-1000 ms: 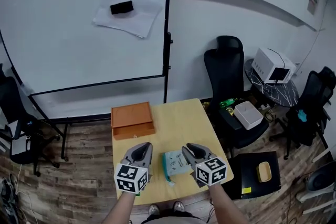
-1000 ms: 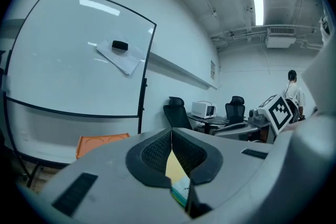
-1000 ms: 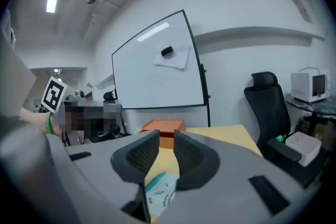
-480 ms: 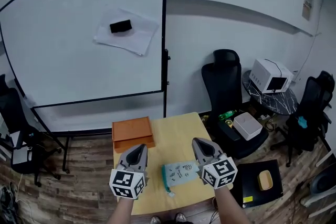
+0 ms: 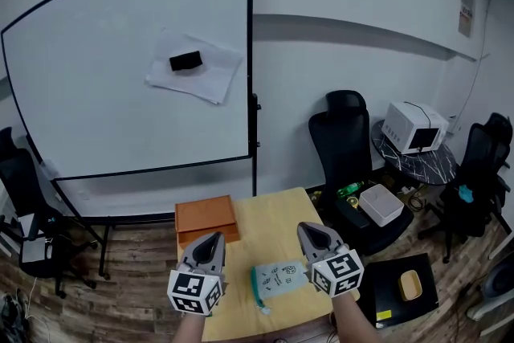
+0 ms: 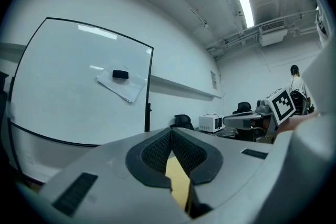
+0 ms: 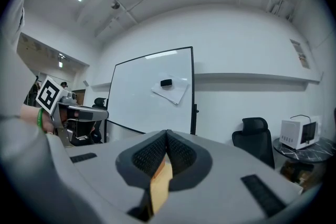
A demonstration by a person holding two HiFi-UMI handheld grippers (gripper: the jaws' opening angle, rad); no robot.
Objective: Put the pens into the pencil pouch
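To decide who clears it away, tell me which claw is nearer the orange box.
Left. The left claw hovers with its tip close to the near edge of the orange box; the right claw is farther off to its right.

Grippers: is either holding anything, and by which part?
Nothing is held. The left gripper and right gripper are both shut and empty, flanking the pencil pouch.

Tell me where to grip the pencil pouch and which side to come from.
Grip the pencil pouch by its dark-trimmed left end, probably best from the left with the left gripper, whose jaws are shut now and must open first. The pouch lies flat on the table, so only a thin edge offers a bite, and that end faces this gripper.
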